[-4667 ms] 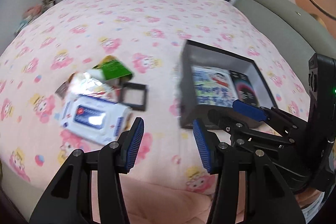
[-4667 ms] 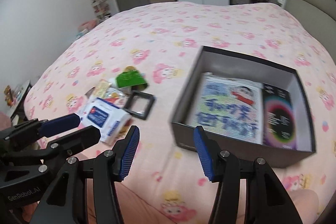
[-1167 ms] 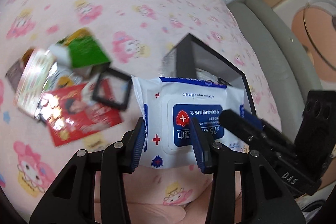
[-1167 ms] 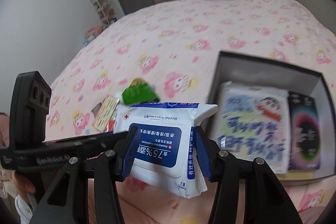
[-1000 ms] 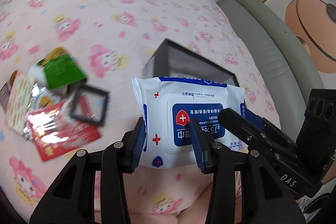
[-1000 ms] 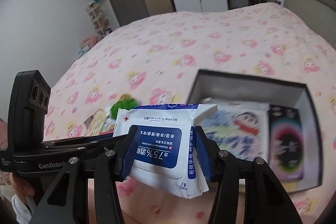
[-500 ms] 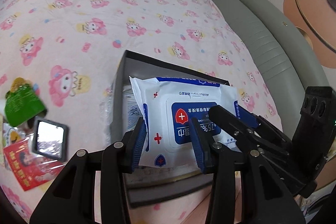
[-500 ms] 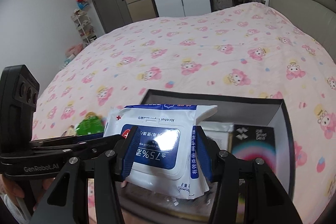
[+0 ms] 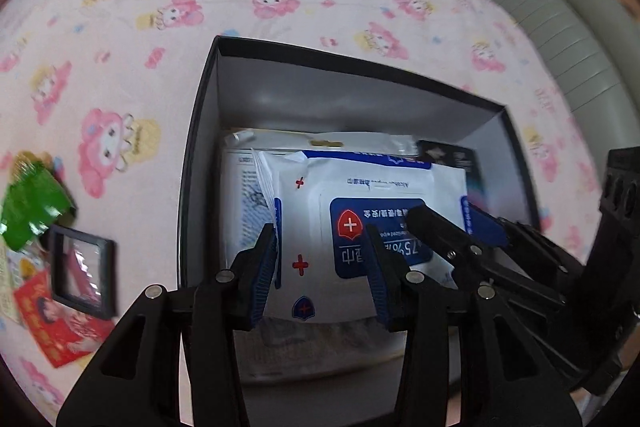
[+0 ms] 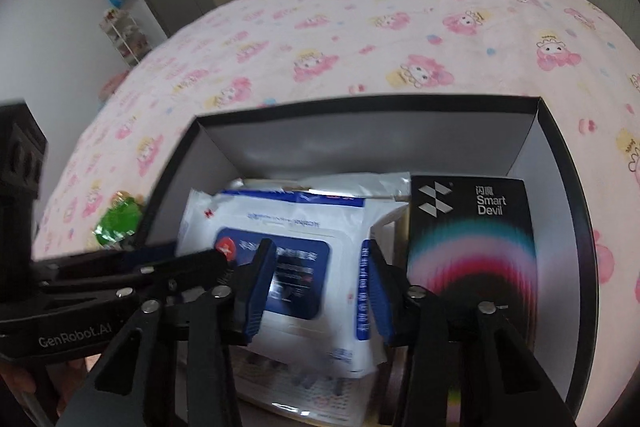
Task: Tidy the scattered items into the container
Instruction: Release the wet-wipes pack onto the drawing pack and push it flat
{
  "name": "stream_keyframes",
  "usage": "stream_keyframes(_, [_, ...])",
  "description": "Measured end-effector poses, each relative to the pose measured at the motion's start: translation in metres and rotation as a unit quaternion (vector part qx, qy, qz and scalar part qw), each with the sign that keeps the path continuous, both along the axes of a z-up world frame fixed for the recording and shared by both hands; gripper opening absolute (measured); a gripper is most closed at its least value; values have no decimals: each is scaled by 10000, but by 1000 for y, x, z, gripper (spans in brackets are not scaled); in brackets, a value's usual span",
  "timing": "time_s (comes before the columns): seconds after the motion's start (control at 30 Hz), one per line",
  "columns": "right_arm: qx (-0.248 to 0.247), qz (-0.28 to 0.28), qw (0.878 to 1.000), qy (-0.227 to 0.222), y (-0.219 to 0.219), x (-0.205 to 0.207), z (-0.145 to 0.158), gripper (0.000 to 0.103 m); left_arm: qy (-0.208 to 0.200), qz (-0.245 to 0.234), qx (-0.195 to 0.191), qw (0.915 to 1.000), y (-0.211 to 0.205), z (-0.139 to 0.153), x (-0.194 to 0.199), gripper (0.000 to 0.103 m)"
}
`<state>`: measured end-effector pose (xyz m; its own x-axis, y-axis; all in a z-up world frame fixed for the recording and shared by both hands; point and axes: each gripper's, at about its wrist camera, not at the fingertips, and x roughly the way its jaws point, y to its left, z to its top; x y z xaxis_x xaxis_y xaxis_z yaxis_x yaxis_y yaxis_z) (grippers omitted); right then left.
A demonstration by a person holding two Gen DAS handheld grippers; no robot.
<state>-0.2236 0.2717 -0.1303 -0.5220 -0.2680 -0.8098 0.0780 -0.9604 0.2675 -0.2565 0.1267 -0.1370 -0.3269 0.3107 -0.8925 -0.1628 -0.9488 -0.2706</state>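
A white and blue pack of wet wipes (image 9: 372, 211) is held by both grippers inside the open black box (image 9: 352, 95). My left gripper (image 9: 322, 267) is shut on its left part. My right gripper (image 10: 322, 287) is shut on its right end; the pack also shows in the right wrist view (image 10: 292, 239). The pack hangs low over a printed packet (image 9: 244, 203) on the box floor. A black Smart Devil box (image 10: 472, 239) lies in the right part of the container (image 10: 400, 139).
On the pink bedspread left of the box lie a green packet (image 9: 30, 211), a small black square frame (image 9: 82, 273) and a red card (image 9: 56, 327). A grey padded headboard (image 9: 552, 11) runs along the right. A door and wardrobes stand beyond the bed.
Both grippers have carried the wipes pack from above the box's near wall down into the box. The scattered pile has slid to the left edge of view.
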Motion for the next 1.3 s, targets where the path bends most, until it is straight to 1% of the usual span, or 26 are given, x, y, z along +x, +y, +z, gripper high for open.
stream_keyframes(0.07, [-96, -30, 9998, -160, 4, -2, -6, 39, -1, 27, -159, 9999, 4, -1, 0, 42])
stream_keyframes(0.13, [-65, -87, 9997, -214, 6, -1, -6, 39, 18, 59, -296, 9995, 5, -2, 1, 42])
stream_keyframes(0.23, [158, -118, 9998, -90, 7, 6, 2, 39, -15, 94, -409, 9991, 5, -2, 3, 42])
stream_keyframes(0.37, [463, -107, 9989, 41, 13, 14, 13, 40, -164, -120, -501, 9985, 11, -2, 14, 44])
stream_keyframes(0.4, [539, -86, 9985, 70, 14, 14, 16, 42, -203, -177, -523, 9983, 13, -3, 17, 44])
stream_keyframes(0.43, [625, -29, 9980, 66, 15, 15, 18, 46, -241, -234, -546, 9979, 14, -3, 20, 44])
stream_keyframes(0.53, [767, 393, 9963, -46, 18, 17, 15, 52, -357, -404, -612, 9967, 19, -3, 28, 45])
stream_keyframes(0.63, [770, 829, 9930, -332, 22, 22, 5, 53, -532, -543, -632, 9951, 22, -7, 34, 45])
stream_keyframes(0.73, [863, 1119, 9883, -582, 18, 29, -8, 53, -690, -494, -733, 9937, 25, -17, 30, 45])
stream_keyframes(0.83, [1038, 1220, 9854, -569, 7, 31, -9, 53, -771, -465, -889, 9920, 28, -24, 26, 44])
stream_keyframes(0.9, [1078, 1187, 9855, -559, 4, 30, -9, 53, -827, -429, -903, 9915, 27, -28, 24, 42])
stream_keyframes(1.07, [1139, 928, 9869, -671, 6, 20, -10, 53, -924, -333, -813, 9918, 28, -35, 16, 42])
stream_keyframes(1.13, [1297, 878, 9854, -670, 6, 16, -7, 53, -964, -247, -761, 9921, 27, -37, 12, 42])
stream_keyframes(1.23, [1661, 902, 9801, -608, 0, 8, -3, 53, -963, -101, -759, 9924, 26, -37, 4, 40])
stream_keyframes(1.3, [1667, 838, 9805, -613, 0, 1, -6, 53, -948, -12, -763, 9926, 27, -37, -3, 39])
